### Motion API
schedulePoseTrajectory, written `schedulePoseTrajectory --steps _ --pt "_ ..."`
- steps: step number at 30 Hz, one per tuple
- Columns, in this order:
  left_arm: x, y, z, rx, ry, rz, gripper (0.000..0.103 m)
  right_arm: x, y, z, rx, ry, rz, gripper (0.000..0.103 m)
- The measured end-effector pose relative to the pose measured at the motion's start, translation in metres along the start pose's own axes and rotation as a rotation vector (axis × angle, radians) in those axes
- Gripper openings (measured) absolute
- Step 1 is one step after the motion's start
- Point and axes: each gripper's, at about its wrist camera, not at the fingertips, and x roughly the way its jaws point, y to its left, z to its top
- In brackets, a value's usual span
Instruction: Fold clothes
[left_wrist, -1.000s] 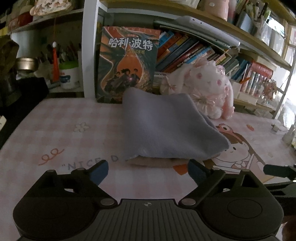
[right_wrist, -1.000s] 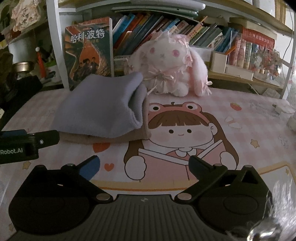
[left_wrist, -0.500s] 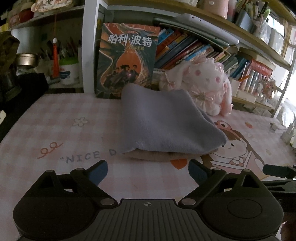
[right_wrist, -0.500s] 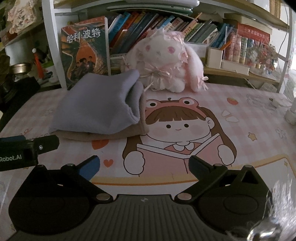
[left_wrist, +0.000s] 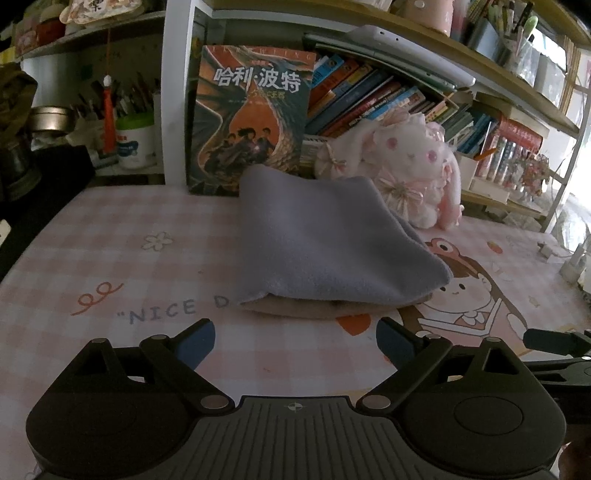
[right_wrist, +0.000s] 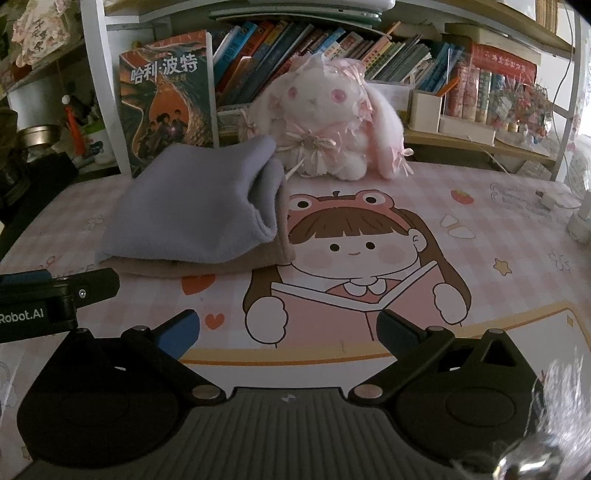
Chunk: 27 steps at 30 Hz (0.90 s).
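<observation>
in the left wrist view, your left claw (left_wrist: 295, 341) is spread wide and empty, just short of the folded grey cloth (left_wrist: 328, 247) on the counter (left_wrist: 110, 266). in the right wrist view, your right claw (right_wrist: 288, 330) is released too; folding looks finished.

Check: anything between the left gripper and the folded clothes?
Nothing visible. The left gripper is open, with only bare desk mat between it and the folded purple garment on the tan garment. The plush rabbit sits behind the stack.
</observation>
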Motion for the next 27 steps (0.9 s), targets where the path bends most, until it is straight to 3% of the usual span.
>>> schedulePoseTrajectory --steps 27 --pt "0.0021 0.0019 -0.0003 -0.004 0.018 -0.018 0.097 0.0026 0.0021 -0.0007 0.003 0.016 0.001 0.103"
